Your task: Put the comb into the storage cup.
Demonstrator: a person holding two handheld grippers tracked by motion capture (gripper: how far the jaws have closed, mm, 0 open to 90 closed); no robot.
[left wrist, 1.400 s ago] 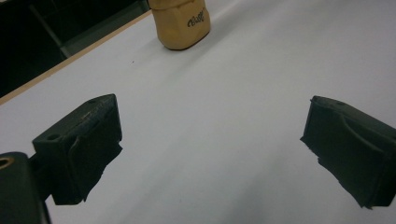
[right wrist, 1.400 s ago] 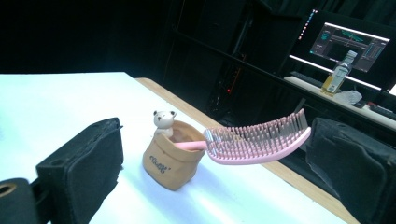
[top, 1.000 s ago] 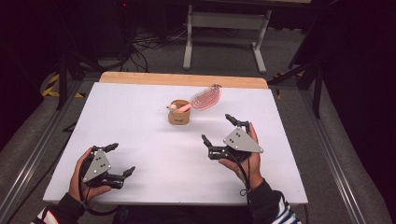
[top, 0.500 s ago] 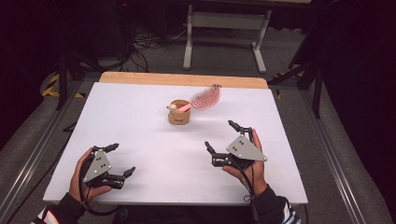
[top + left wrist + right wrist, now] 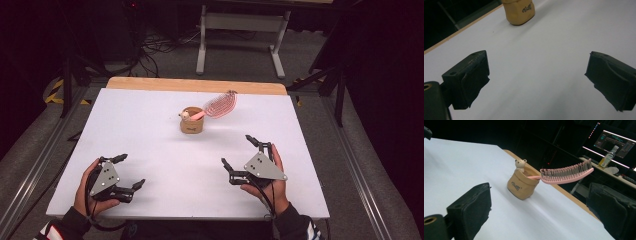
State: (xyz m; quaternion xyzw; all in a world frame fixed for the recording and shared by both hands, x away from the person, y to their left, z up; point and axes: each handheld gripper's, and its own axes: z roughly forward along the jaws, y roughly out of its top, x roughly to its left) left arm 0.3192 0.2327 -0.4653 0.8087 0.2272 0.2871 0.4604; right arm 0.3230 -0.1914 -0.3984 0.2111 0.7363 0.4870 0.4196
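1. Standing upright toward the far middle of the white surface (image 5: 150,130): a small tan pouch-like holder (image 5: 192,121), its rim folded over, dark lettering on its front.
2. Leaning out of the holder: a pink hairbrush (image 5: 220,104), handle end down inside, bristled head jutting past the rim toward the far right, clear of the surface.
3. Peeking over the holder's rim beside the brush handle: a tiny pale bear figure (image 5: 520,164).
4. Resting near the right front of the surface, well apart from the holder: the right gripper (image 5: 244,153), held in a hand, fingers spread wide with nothing between them. Seen from its own camera, holder and brush framed in the gap between the two black fingers (image 5: 471,205).
5. Resting near the left front corner, farther still from the holder: the left gripper (image 5: 128,171), also held in a hand, fingers wide apart and holding nothing, bare white surface between them and the holder's base at the top of its own camera's picture.
6. Running along the far edge of the surface: a strip of bare wood (image 5: 195,85).
7. Beyond that, on the grey floor: a pale metal stand (image 5: 240,22) and loose cables (image 5: 160,45).
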